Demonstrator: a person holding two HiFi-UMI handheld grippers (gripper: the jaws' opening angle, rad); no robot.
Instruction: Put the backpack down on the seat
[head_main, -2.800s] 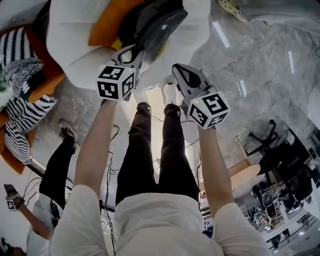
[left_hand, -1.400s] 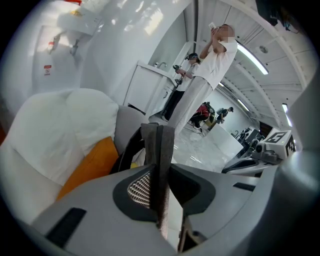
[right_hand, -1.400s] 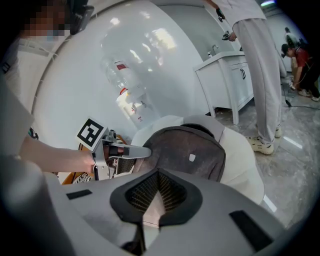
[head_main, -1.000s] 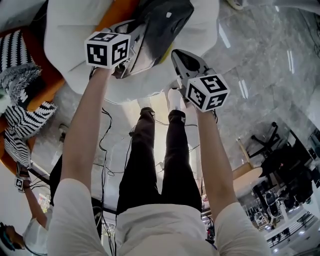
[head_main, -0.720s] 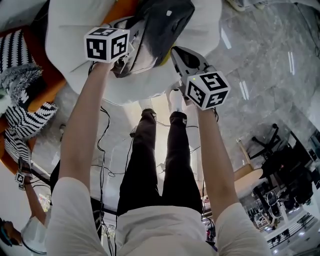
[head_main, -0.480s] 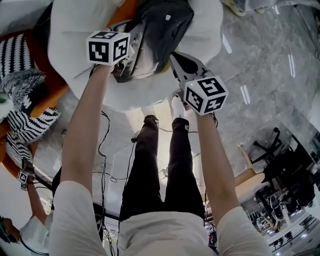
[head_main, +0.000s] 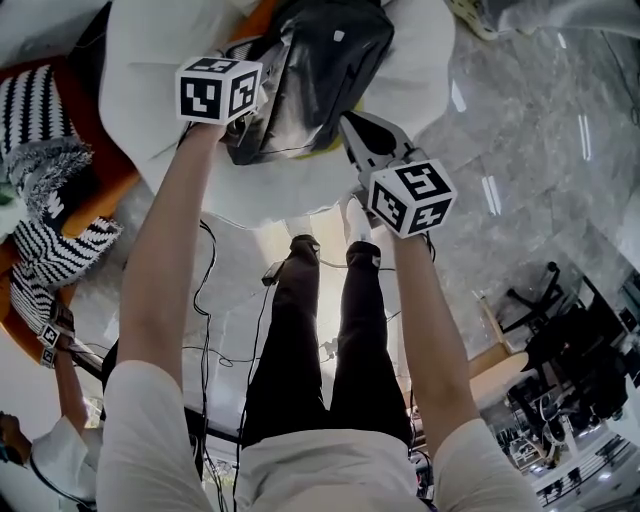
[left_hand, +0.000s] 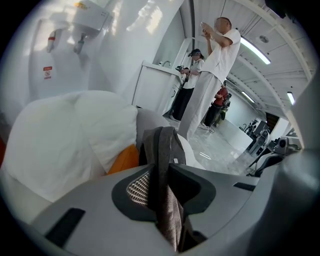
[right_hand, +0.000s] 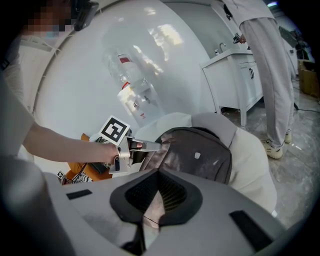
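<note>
From here the backpack (right_hand: 197, 152) reads as dark charcoal fabric with a dull sheen along its left flank. It is rounded at the shoulders, with one small pale tag (right_hand: 198, 155) near the middle of its front panel. It lies in the hollow of the seat (head_main: 160, 60), a big white smooth-skinned shell (egg-shaped, as far as I can judge). An orange cushion (left_hand: 125, 159) is tucked in at the bag's 9 o'clock.

In the head view the bag sits at 12 o'clock, its long axis running from about 7 to 1 o'clock. In the right gripper view it stands nearly upright with its top at 12, front panel facing me, leaning back on the shell.

My left gripper (left_hand: 160, 185) is clamped on a flat grey woven strap (left_hand: 161, 150), which rises between the mesh-faced pads toward 12 o'clock. My right gripper (head_main: 350, 125) noses in at the bag's 5 o'clock corner. Its jaws are drawn close, with a pale sliver between the pads. I cannot tell whether that sliver is pinched fabric or only the seat showing through.
</note>
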